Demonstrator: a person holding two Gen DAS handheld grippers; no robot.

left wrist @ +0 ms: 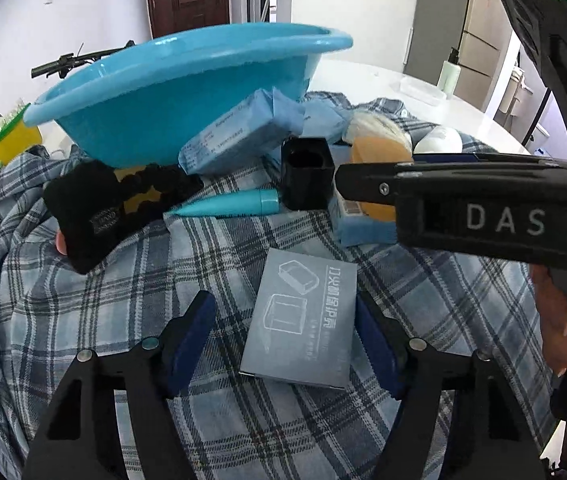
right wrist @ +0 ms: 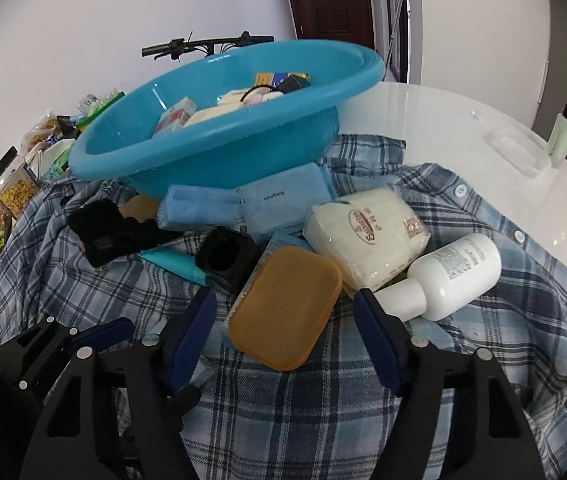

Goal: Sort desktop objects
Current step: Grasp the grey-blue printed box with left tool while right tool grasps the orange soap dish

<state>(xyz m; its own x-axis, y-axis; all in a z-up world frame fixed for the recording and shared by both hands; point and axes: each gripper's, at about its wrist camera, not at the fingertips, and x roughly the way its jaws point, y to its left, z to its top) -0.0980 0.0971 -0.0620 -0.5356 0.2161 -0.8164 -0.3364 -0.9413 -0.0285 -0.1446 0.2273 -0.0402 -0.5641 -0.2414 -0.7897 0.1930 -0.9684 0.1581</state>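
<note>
Down on the plaid shirt [left wrist: 83, 320] that is covering the white bench [right wrist: 463, 120], the left tool [left wrist: 285, 334] is hovering with its fingers spread wide on either side of a flat grey box [left wrist: 301, 322], neither pad touching it. The right tool [right wrist: 285, 338] is likewise standing open, its blue pads flanking an orange soap case [right wrist: 287, 312] without gripping it. Just beside that case, a white bottle [right wrist: 451, 276] is lying on its side against a wrapped white pack [right wrist: 367, 236]. A blue basin [right wrist: 219, 136], already holding small boxes, is sitting behind a black cube holder [right wrist: 227, 258] and a teal tube [left wrist: 231, 204].
</note>
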